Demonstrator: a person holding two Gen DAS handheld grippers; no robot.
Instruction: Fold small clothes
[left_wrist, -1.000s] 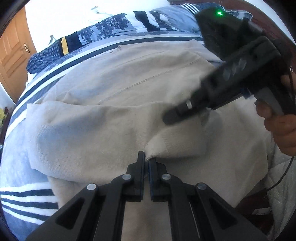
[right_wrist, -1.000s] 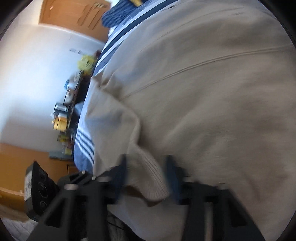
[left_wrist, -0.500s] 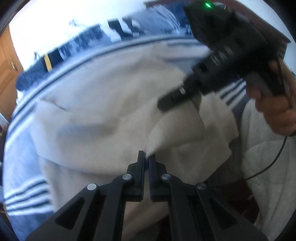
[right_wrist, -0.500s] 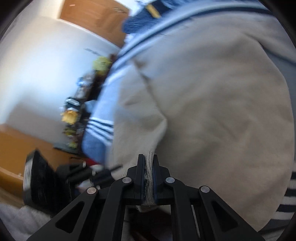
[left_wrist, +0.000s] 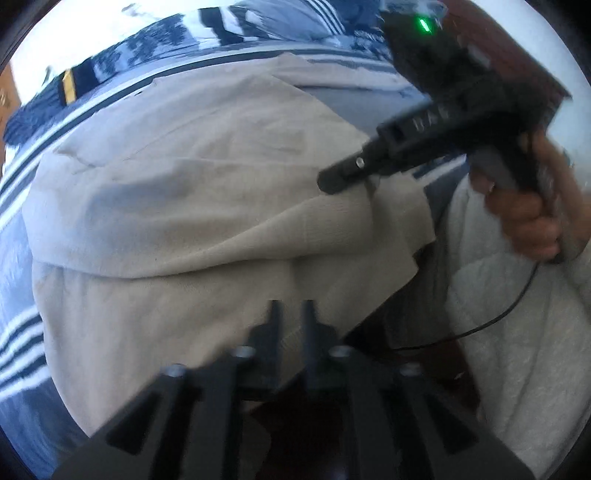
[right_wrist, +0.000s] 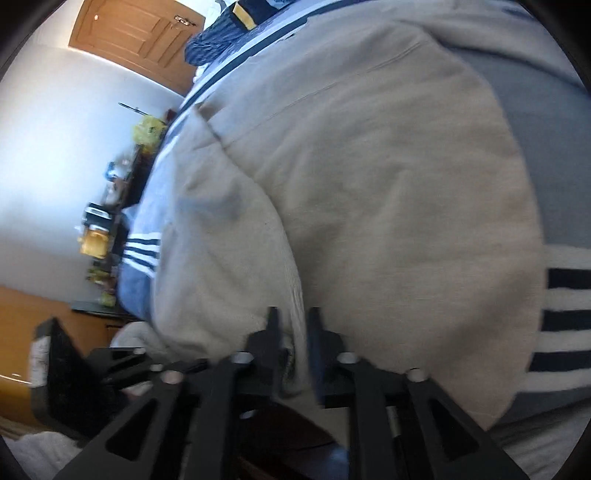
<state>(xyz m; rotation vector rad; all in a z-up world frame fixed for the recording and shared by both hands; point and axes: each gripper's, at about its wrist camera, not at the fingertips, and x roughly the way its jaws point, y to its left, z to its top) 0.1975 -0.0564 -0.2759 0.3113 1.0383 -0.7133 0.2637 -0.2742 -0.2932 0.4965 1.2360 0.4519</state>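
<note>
Both grippers have just been opening. The left gripper (left_wrist: 291, 314), whose black fingers (left_wrist: 274, 321) were pinched on a raised peak of the beige knitted garment (left_wrist: 184, 206) a second ago, now shows a gap, and the fabric lies flat beyond the tips instead of tenting up. The right gripper (right_wrist: 291, 325) had its fingers (right_wrist: 272, 328) clamped on the ribbed hem half a second ago; they now stand apart, with the hem hanging loose between them. More of the blue and white striped bedsheet (right_wrist: 561, 295) shows to the right of the right fingers than a second ago.
</note>
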